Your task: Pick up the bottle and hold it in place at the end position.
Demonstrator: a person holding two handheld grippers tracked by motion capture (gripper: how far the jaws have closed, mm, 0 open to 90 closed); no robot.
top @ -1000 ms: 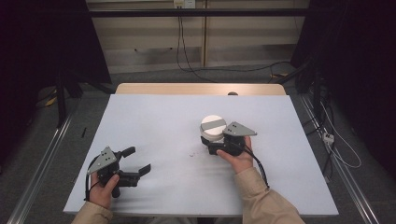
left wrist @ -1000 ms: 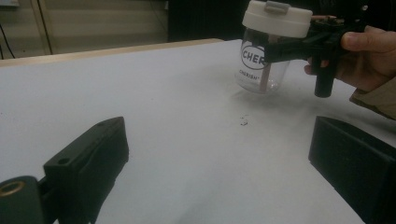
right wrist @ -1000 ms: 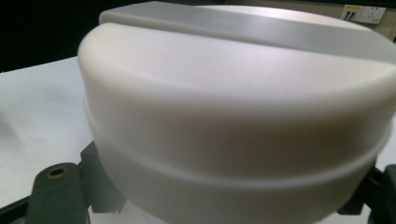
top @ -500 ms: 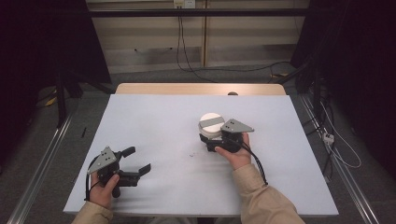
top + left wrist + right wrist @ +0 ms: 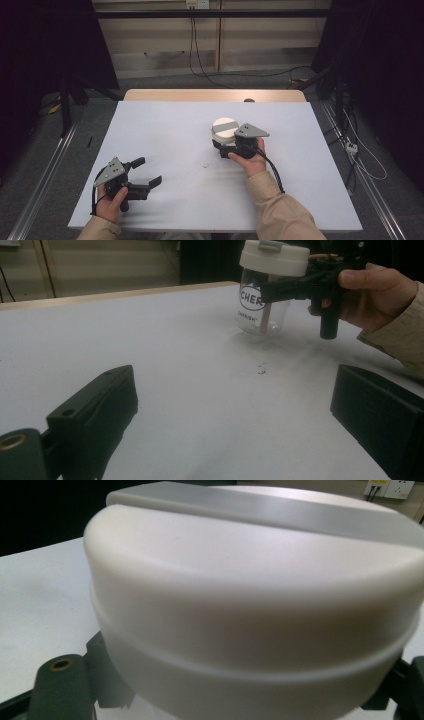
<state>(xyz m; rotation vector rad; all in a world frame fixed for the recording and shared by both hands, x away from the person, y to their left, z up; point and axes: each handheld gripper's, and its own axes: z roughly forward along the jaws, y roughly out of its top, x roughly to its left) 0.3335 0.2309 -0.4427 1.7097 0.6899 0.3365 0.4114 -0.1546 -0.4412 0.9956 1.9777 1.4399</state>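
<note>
The right gripper [image 5: 225,145], held in the person's right hand [image 5: 248,159], is clamped on a clear jar [image 5: 261,310] just below its lid, one black jaw on each side of the neck; in the left gripper view the jaws reach across the jar's upper body level with the table, and the fingers of the hand wrap the gripper's handle behind them. The jar sits right at the front of this gripper, upright, its base on or just above the white table [image 5: 165,130]; whether it touches cannot be told. It has a transparent, roughly cylindrical body with a dark oval label and printed lettering beneath it, partly hidden by the jaw. Its lid [image 5: 250,595] is cream-white, broad and round with softly curved edges, wider than the glass, and a flat grey band or flap runs across its top. In the right gripper view the lid's side wall rises close before the camera, with the dark jaw bases at the lower corners. On the table just in front of the jar lie a few small dark specks [image 5: 261,371]. Well apart, toward the near left corner of the table, the left gripper [image 5: 147,172] rests in the left hand [image 5: 111,202] with its jaws spread wide and nothing between them.
</note>
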